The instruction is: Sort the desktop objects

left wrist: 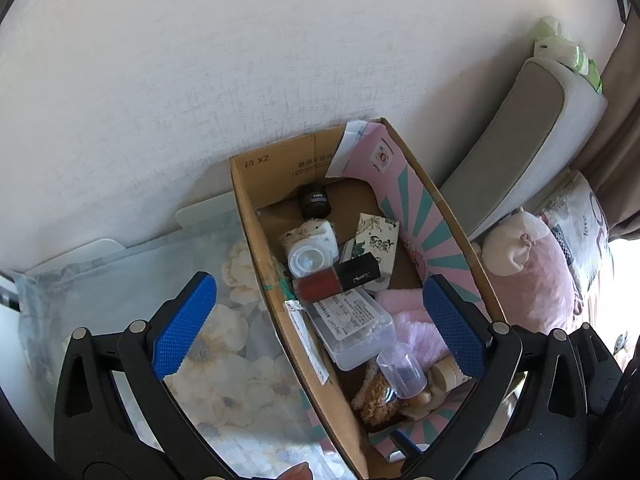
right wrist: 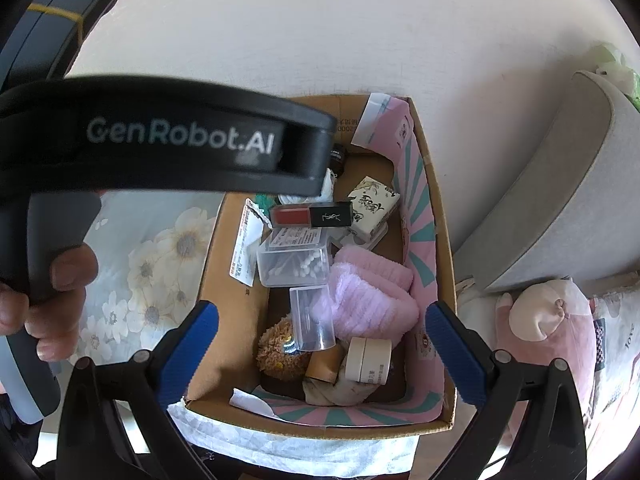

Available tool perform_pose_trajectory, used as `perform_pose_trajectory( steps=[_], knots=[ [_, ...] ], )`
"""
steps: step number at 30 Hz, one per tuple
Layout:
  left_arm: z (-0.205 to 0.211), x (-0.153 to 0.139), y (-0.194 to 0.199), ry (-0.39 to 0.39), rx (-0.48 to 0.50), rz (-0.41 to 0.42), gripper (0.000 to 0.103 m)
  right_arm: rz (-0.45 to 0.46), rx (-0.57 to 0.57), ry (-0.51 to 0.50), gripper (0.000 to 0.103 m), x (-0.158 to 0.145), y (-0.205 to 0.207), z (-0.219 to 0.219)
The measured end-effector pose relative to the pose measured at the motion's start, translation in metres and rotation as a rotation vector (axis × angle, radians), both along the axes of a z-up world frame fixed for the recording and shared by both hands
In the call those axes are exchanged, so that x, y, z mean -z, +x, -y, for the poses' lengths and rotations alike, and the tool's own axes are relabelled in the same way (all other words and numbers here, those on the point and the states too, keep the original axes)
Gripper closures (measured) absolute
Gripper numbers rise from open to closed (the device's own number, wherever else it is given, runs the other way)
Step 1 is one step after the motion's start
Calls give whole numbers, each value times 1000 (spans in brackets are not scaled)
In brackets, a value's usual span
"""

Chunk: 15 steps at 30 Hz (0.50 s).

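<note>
A cardboard box (left wrist: 256, 236) stands against the wall, lined with pink-and-teal paper. Inside lie a black jar (left wrist: 315, 201), a red lip gloss with a black cap (left wrist: 340, 278), a patterned small box (left wrist: 378, 240), a clear cotton-swab case (left wrist: 356, 328), a pink towel (left wrist: 412, 320), a clear cup (left wrist: 402, 370) and a brown plush (left wrist: 376, 398). My left gripper (left wrist: 318, 322) hovers open above the box, holding nothing. My right gripper (right wrist: 324, 348) is open too, above the box's near end (right wrist: 320, 426), over the clear cup (right wrist: 312, 318) and towel (right wrist: 372, 300).
A floral cloth (left wrist: 224, 364) covers the table left of the box. A grey cushion (left wrist: 520, 152) and a pink plush toy (left wrist: 532, 276) lie to the right. In the right wrist view, a hand (right wrist: 52, 300) holds the left gripper's black housing (right wrist: 180, 140) at upper left.
</note>
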<state>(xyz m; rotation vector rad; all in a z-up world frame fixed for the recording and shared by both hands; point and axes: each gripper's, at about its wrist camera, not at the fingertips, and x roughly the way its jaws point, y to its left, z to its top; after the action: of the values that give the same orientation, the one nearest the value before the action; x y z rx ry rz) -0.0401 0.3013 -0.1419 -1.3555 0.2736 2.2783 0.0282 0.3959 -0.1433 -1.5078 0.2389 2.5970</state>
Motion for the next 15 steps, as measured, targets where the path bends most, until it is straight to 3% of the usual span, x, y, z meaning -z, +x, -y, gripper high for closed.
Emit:
perform_pose_trajectory(
  steps=[15],
  knots=[
    [1, -2, 3, 3, 12, 0, 0, 3, 5, -7, 0, 1, -2, -1]
  ],
)
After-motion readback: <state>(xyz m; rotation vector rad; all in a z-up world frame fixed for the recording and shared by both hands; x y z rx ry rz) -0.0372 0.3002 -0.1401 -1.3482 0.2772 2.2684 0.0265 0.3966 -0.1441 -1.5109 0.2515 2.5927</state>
